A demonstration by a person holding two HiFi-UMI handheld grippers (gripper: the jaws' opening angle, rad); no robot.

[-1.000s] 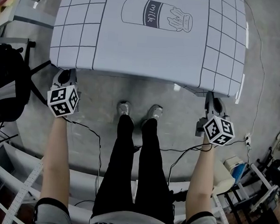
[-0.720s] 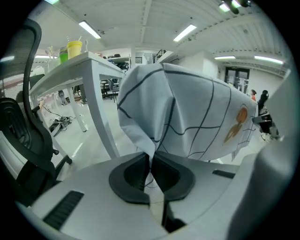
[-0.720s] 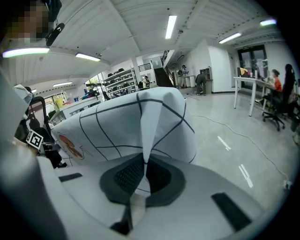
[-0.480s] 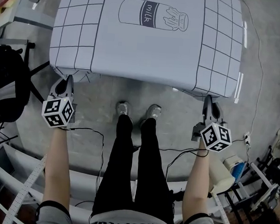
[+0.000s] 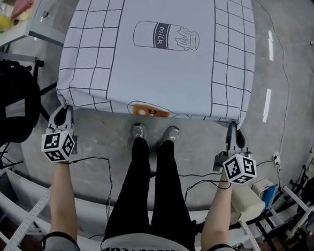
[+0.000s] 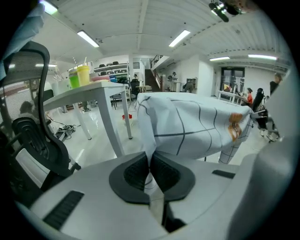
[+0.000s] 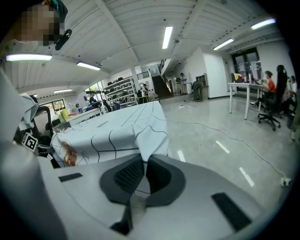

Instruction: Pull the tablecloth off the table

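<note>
left claw, right claw pinch tablecloth — arms outstretched

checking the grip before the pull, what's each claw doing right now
Left claw: closed on one near corner of the white grid-lined fabric tablecloth.
Right claw: closed on its other near corner.

Soft, matt white cloth tablecloth printed with thin dark lines, above a smooth, faintly glossy grey floor.
</note>
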